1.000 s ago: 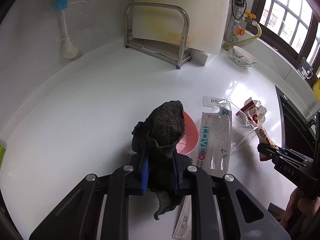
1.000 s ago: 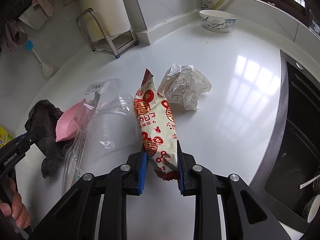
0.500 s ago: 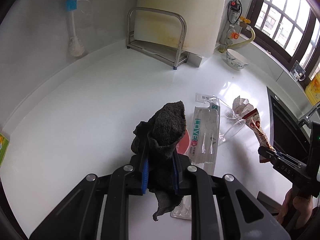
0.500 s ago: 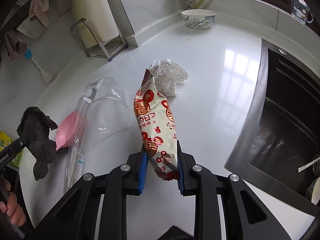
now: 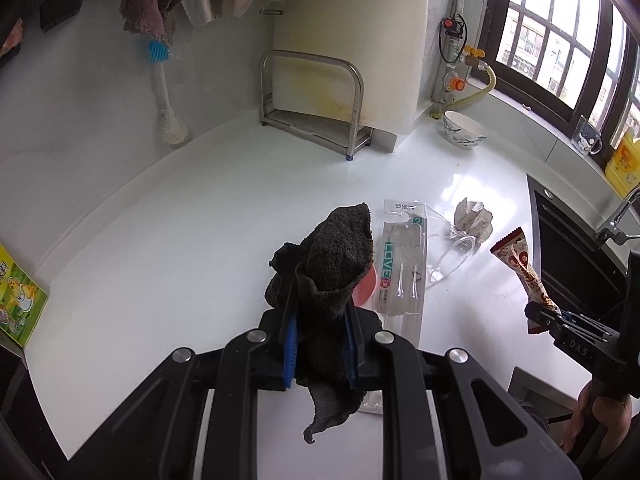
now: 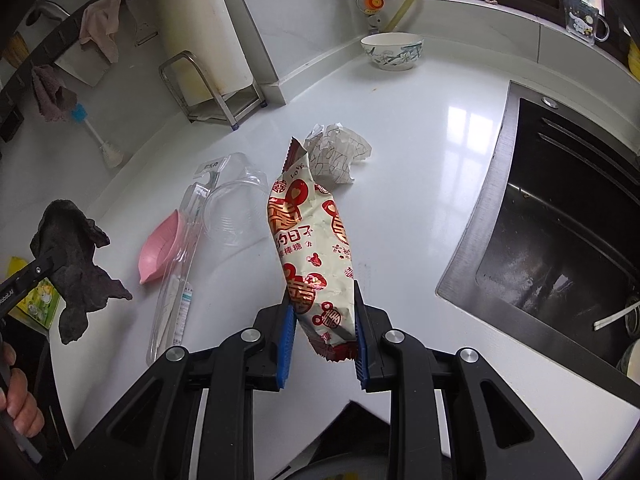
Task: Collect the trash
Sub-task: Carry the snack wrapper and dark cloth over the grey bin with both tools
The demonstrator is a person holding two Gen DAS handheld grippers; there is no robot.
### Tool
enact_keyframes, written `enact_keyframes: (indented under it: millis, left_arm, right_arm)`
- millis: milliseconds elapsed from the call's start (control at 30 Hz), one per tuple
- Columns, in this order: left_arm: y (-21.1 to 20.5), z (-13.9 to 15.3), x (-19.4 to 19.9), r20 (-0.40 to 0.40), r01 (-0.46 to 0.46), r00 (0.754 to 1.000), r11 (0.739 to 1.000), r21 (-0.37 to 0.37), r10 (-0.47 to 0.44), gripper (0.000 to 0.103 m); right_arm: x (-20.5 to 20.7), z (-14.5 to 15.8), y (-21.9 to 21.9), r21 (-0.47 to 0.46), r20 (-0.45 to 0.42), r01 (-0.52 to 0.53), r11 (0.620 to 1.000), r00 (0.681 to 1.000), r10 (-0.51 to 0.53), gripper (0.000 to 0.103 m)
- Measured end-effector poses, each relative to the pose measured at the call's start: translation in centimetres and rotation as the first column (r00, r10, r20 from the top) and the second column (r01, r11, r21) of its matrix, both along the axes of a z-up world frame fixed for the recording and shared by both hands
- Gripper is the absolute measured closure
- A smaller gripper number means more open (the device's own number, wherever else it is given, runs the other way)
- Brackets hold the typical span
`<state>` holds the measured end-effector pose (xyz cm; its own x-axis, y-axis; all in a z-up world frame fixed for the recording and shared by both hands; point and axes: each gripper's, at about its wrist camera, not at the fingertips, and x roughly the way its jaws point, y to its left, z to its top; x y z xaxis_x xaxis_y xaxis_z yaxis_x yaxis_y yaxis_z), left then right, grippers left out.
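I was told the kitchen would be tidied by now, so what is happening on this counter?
A person is clearing it with a handheld gripper in each hand. The left gripper is clamped on a dark rag, the right gripper on a red and white snack wrapper, both held above the white counter. A crumpled paper, a clear plastic cup, a clear blister pack and a pink dish lie on it.
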<state>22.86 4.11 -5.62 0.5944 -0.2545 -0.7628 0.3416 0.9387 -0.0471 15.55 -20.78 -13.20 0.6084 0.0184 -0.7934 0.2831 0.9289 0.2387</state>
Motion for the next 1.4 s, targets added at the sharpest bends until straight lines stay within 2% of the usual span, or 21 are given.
enact_keyframes:
  millis: [400, 833, 1067, 1400]
  left_arm:
    - [-3.4, -0.2, -7.4, -0.013, 0.01, 1.0, 0.999, 0.037, -0.009, 0.084]
    - [-8.3, -0.3, -17.3, -0.04, 0.028, 0.999, 0.999, 0.041, -0.027, 0.084]
    - [-11.6, -2.1, -21.9, -0.077, 0.061, 0.995, 0.997, 0.039, -0.058, 0.084]
    - [-14.5, -8.0, -25.6, -0.177, 0.088, 0.981, 0.994, 0.06, -0.076, 0.084]
  right_arm:
    - [-6.4, 0.4, 0.0, 0.026, 0.02, -0.045, 0.999, 0.999, 0.044, 0.079]
    - [-15.2, 1.3, -1.5, 0.025, 0.005, -0.152, 0.988, 0.988, 0.152, 0.079]
    - [-20.0, -0.3, -2.7, 0.046, -0.041, -0.182, 0.982, 0.982, 0.184, 0.079]
    - [-24.2, -4.8, -3.2, 0.079, -0.147, -0.213, 0.974, 0.964, 0.223, 0.079]
